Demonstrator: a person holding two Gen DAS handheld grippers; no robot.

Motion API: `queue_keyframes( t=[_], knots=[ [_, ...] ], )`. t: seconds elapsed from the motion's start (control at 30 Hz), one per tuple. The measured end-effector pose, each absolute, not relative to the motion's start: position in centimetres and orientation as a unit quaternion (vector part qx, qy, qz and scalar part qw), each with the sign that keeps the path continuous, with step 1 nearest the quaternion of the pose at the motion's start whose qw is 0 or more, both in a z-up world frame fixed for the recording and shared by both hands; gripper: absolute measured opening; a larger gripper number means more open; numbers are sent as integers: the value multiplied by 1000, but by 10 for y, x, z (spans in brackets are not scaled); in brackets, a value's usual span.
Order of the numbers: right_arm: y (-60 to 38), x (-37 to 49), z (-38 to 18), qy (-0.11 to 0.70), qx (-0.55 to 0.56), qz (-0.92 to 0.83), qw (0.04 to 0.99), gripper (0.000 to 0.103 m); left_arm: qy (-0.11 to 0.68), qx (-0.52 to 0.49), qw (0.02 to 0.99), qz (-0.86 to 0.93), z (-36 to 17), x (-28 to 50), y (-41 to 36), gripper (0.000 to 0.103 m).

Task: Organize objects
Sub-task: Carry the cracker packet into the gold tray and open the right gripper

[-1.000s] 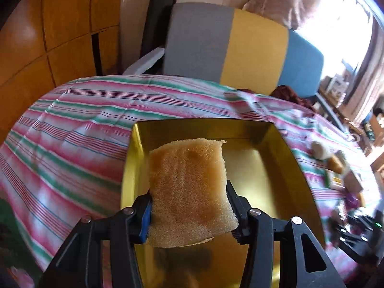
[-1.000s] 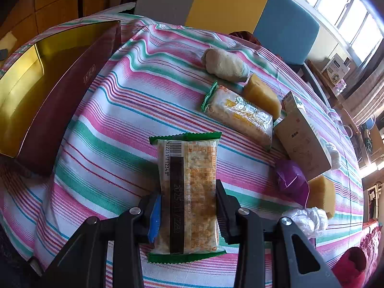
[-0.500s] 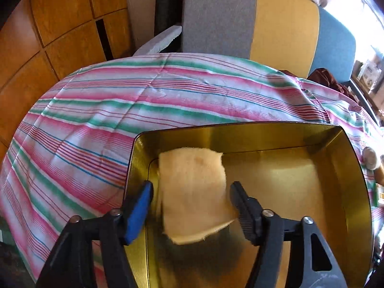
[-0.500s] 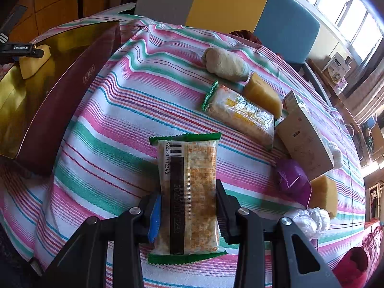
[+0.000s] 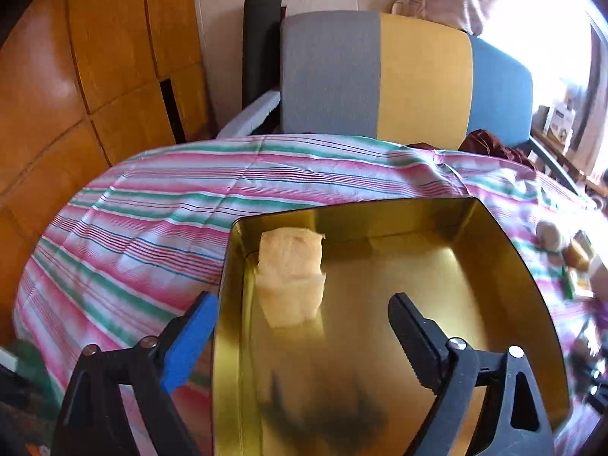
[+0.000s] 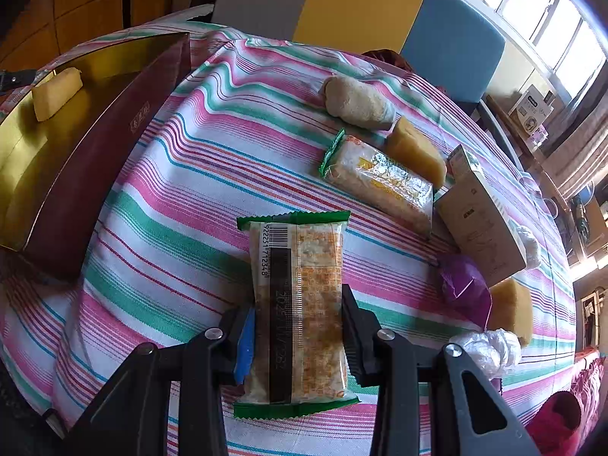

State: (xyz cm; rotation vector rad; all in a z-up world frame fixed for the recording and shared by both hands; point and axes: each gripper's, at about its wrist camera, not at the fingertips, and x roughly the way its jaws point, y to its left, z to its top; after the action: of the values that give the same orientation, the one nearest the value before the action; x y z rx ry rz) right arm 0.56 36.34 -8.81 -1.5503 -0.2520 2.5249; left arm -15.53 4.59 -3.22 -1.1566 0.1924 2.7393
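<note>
1. Sponge first: the pale yellow foam sponge block (image 5: 292, 277) lies in the far left corner of the gold-lined rectangular tin box (image 5: 505, 288), ahead of the left gripper (image 5: 300, 336) and clear of both fingers.
2. Left jaws have just been opening and stand wide, nothing between them.
3. Right gripper (image 6: 296, 336) is clamped on the green-edged clear cracker packet (image 6: 298, 304), above the striped pink and green tablecloth (image 6: 182, 205).
4. Table items at the left view's right edge are blurred; the packet's near end is partly cut off behind the fingers.
</note>
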Motion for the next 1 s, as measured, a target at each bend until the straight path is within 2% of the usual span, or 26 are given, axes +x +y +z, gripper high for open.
queue_keyframes(
  t=[0.3, 0.43, 0.73, 1.0],
  knots=[
    [363, 5, -83, -65, -517, 847, 105, 38, -8, -381, 101, 919, -25, -83, 25, 92],
    [356, 7, -69, -39, -494, 861, 117, 38, -7, -386, 106, 916, -32, -57, 25, 92],
    [320, 3, -36, -30, -448, 887, 109, 38, -22, -386, 102, 917, -33, -42, 13, 90],
    [265, -3, -8, -52, -415, 906, 59, 38, -38, -383, 86, 919, -29, -26, -10, 90]
  ],
)
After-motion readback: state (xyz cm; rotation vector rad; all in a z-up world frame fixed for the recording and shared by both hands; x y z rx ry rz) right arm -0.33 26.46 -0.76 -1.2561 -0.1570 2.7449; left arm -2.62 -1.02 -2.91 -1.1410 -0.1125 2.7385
